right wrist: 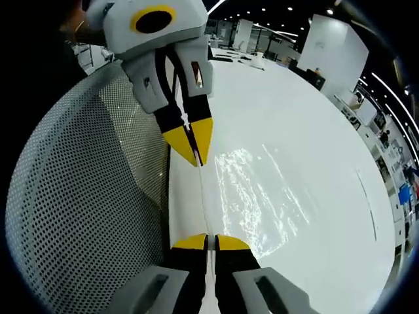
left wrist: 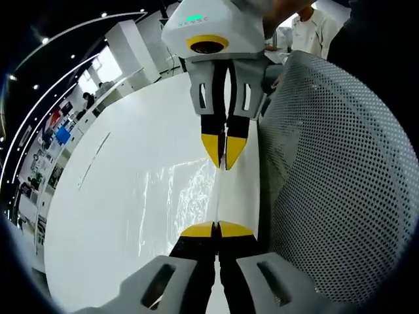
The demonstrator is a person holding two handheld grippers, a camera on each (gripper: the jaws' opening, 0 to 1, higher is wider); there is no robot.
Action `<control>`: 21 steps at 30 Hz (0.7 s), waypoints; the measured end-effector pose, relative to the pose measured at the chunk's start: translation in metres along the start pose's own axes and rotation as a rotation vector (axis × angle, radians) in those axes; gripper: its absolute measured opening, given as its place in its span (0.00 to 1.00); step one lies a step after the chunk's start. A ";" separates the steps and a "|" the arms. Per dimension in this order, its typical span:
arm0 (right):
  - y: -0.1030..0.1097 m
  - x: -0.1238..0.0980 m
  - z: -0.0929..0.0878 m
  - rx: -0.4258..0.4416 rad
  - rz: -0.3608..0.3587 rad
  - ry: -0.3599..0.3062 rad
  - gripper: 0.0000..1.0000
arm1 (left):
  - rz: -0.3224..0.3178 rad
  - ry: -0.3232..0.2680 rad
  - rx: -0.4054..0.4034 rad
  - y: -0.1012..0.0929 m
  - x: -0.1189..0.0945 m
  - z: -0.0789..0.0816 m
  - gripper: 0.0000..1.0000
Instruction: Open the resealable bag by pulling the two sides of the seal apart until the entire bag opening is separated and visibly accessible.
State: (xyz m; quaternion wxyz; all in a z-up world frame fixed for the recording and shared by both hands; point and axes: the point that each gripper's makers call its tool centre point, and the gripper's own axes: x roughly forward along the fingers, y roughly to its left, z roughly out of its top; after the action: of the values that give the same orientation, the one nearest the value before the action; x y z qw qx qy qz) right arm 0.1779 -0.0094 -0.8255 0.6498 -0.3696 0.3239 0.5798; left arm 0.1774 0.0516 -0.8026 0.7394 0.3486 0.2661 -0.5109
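Left tool (left wrist: 216,229) clenched on the bag (left wrist: 177,196) seal edge; right tool (right wrist: 207,243) clenched on same edge, opposite end. Bag: clear, crinkly, glossy, lying flat on white tabletop (left wrist: 105,196) w/ seal strip taut btwn tools. Perforated grey chair back (left wrist: 340,170) beside.

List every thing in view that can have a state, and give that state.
resealable bag: clear, stretched taut between both grippers over the table, seal edge pinched at each end, not visibly parted.
left gripper: shut on the bag's edge.
right gripper: shut on the bag's edge.
perforated chair back: beside the white table.
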 end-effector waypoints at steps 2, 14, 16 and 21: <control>-0.002 -0.001 -0.004 0.006 -0.005 0.007 0.00 | 0.003 0.002 -0.009 0.001 -0.001 -0.002 0.00; -0.005 -0.009 -0.028 0.037 -0.022 0.041 0.00 | 0.019 0.003 -0.049 0.007 -0.006 -0.009 0.00; -0.003 -0.011 -0.027 0.061 -0.014 0.023 0.00 | 0.015 -0.008 -0.075 0.006 -0.007 -0.009 0.00; -0.003 -0.010 -0.027 0.061 -0.031 0.035 0.00 | 0.001 0.003 -0.036 0.003 -0.005 -0.009 0.00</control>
State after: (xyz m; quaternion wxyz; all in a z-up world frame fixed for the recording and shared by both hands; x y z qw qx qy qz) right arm 0.1801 -0.0373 -0.8309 0.6639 -0.3646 0.3468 0.5532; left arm 0.1781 0.0619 -0.8036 0.7455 0.3360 0.2761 -0.5051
